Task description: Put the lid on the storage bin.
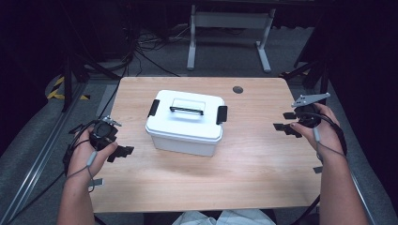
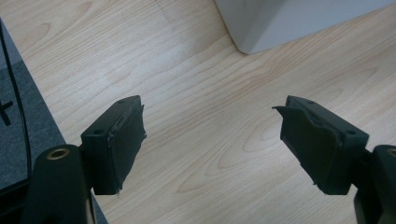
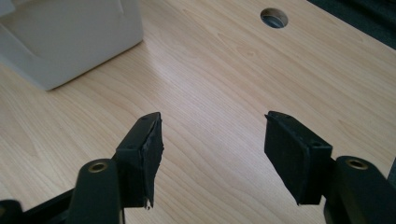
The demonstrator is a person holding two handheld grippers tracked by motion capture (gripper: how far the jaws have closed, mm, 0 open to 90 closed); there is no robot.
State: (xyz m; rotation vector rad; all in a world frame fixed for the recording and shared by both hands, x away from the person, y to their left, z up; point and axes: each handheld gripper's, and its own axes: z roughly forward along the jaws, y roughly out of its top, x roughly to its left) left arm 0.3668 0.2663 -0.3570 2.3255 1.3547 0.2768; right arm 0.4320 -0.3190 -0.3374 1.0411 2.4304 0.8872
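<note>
White box [image 2: 299, 21] cropped by frame edges

This looks like a lab or test room set up for recording. A plain wooden worktop [image 1: 263, 178] with a round cable hole [image 1: 238, 89] stands on grey carpet floor [image 1: 28, 140], ringed by dark surroundings. Loose black cables [image 1: 141, 56] trail over the floor behind it, next to the white metal legs of another table frame [image 1: 230, 21]. Yellow-and-black hazard tape [image 1: 58, 91] marks the floor at the left, beside black stand legs [image 1: 70, 79].
</note>
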